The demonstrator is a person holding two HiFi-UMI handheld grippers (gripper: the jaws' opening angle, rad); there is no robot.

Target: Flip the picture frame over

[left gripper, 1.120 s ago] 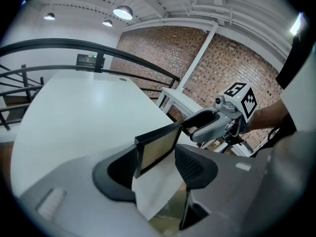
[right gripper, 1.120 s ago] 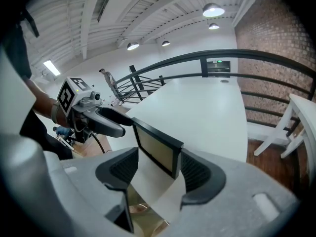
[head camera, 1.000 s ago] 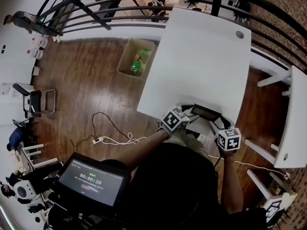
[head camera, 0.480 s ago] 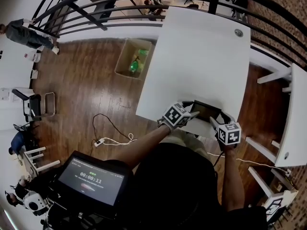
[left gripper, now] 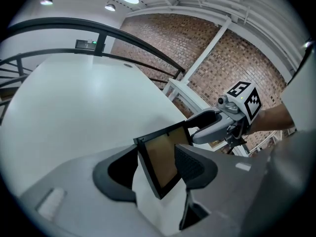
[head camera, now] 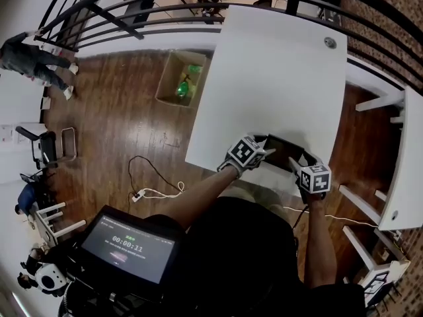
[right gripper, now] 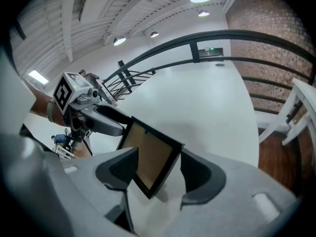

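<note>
The picture frame [head camera: 283,152] has a black border and a brown back [left gripper: 163,158]. It is tilted up off the white table [head camera: 277,78], near the table's front edge. My left gripper [head camera: 264,153] is shut on the frame's left side, its jaws [left gripper: 157,171] on either side of the edge. My right gripper [head camera: 296,164] is shut on the opposite side [right gripper: 150,154]. Each gripper view shows the other gripper clamped at the frame's far corner: the right one [left gripper: 213,126] and the left one [right gripper: 101,120].
An open cardboard box [head camera: 177,78] with green things stands on the wood floor left of the table. A black railing [head camera: 132,8] runs along the back. A second white table [head camera: 404,170] is at the right. Cables [head camera: 155,191] lie on the floor. A tablet [head camera: 129,243] sits near me.
The frame has risen from lying near flat on the table to a tilted pose between both grippers. Both grippers have shifted slightly farther onto the table.
</note>
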